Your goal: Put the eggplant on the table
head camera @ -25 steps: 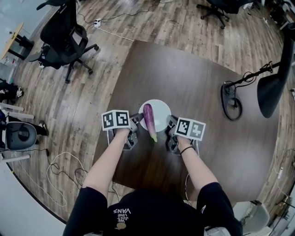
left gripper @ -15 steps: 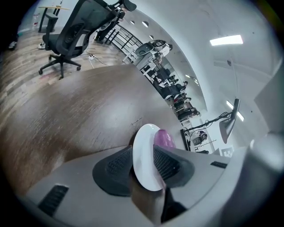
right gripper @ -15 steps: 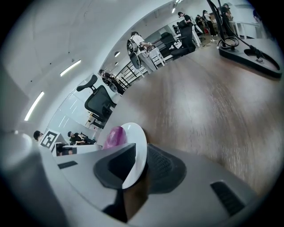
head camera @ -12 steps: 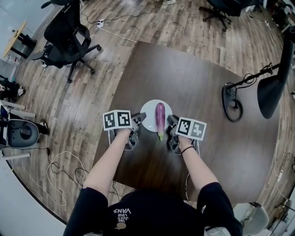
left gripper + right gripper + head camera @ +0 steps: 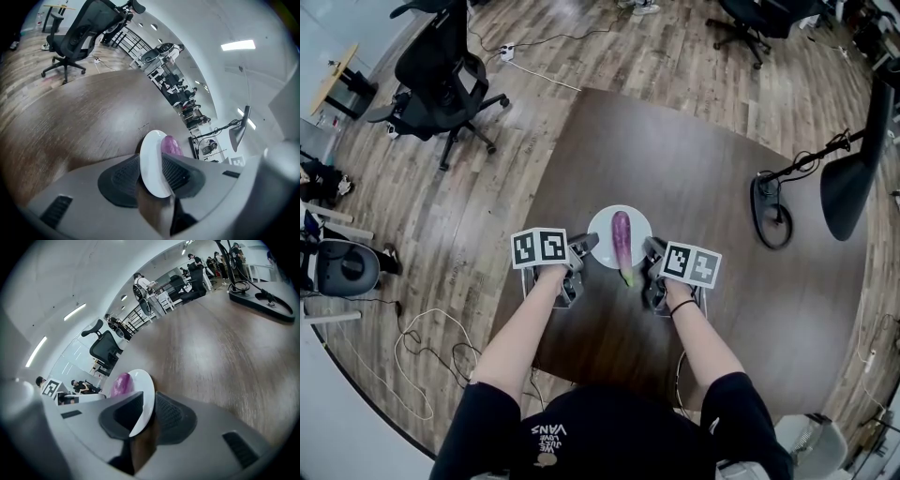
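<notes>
The left gripper (image 5: pixel 585 244) has just opened its jaws, releasing the eggplant (image 5: pixel 622 244), which now lies on the plate (image 5: pixel 604 226) just right of it (not yet on the bare table (image 5: pixel 722 187), so likely unfinished). The right gripper (image 5: pixel 652 247) also stands open.

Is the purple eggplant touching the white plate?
Touching. The head view shows the eggplant lying on the plate, with its green tip poking out past the rim.

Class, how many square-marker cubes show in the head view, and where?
2. One marker cube sits on the left tool, left of the plate; the other on the right tool, right of it. None looks hidden.
</notes>
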A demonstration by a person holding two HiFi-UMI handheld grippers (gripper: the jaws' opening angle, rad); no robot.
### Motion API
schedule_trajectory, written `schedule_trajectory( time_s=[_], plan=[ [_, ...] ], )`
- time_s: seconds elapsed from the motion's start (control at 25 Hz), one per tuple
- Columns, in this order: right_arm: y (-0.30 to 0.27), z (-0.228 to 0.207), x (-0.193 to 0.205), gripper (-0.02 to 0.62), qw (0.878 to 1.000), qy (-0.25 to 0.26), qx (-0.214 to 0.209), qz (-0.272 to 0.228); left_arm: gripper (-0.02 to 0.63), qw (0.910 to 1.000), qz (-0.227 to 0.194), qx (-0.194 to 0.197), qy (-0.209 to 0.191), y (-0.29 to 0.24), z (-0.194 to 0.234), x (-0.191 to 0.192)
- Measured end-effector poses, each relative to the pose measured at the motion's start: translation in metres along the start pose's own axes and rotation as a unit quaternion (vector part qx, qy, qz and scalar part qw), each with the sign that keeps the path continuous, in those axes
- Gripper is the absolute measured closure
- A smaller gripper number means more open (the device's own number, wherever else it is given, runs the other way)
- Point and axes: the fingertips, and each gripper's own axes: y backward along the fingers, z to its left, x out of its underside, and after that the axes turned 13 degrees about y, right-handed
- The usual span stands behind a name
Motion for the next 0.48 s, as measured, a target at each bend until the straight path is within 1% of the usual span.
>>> schedule_trajectory(
  time_s=[0.16, 0.36, 0.48],
  plan=[
    [0.006, 0.004, -0.001, 0.523, 1.0, 0.008, 0.003, -0.005, 0.471, 0.9999, -0.01, 0.005, -0.004, 0.009, -0.002, 0.001],
    [0.02, 0.011, -0.006, 0.523, 0.999, 0.026, 0.01, -0.021, 0.471, 0.9983, -0.048, 0.009, -0.033, 0.027, -0.013, -0.003],
    [0.03, 0.016, -0.006, 0.523, 0.999, 0.034, 0.013, -0.029, 0.472, 0.9973, -0.057, 0.019, -0.043, 0.036, -0.022, 0.003]
  ],
)
